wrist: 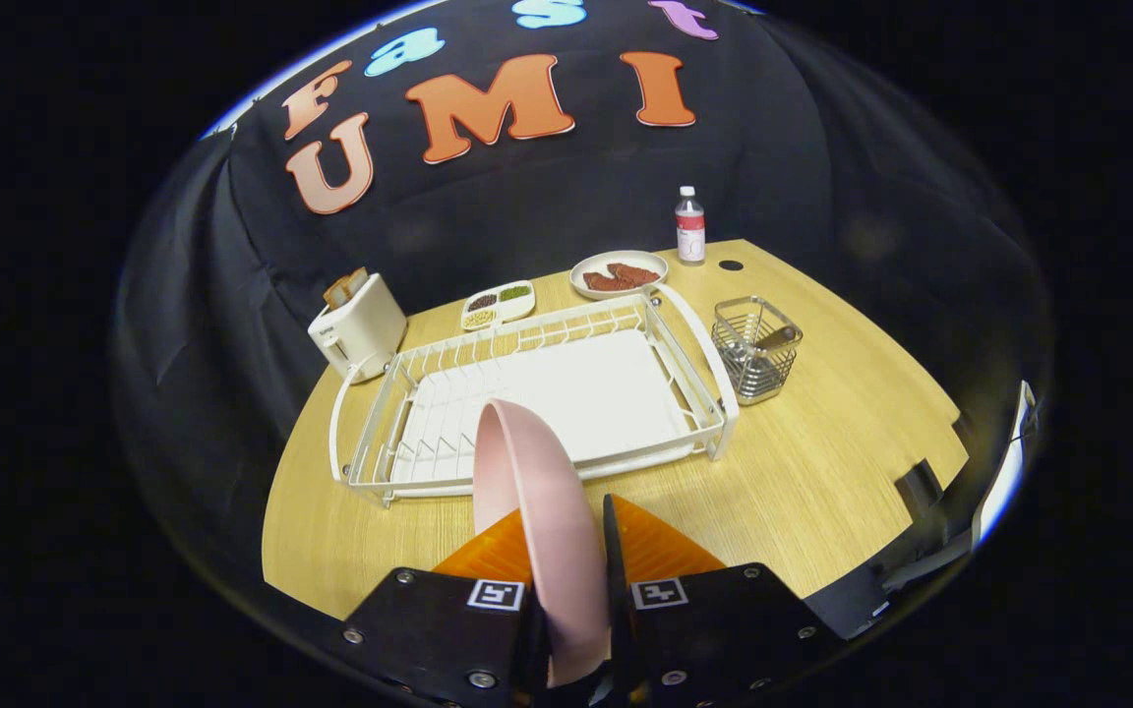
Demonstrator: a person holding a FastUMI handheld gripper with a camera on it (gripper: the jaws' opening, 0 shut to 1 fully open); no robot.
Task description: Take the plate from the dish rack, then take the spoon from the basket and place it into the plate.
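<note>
While the claw (566, 551) pinches the pink plate (527, 492) edge-on, dish rack (547, 393) lies beyond

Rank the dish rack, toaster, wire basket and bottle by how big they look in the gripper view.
1. dish rack, by far the largest.
2. toaster.
3. wire basket, close to the toaster, so that order is unsure.
4. bottle, smallest, though farthest away.
The gripper holds the pink plate.
</note>
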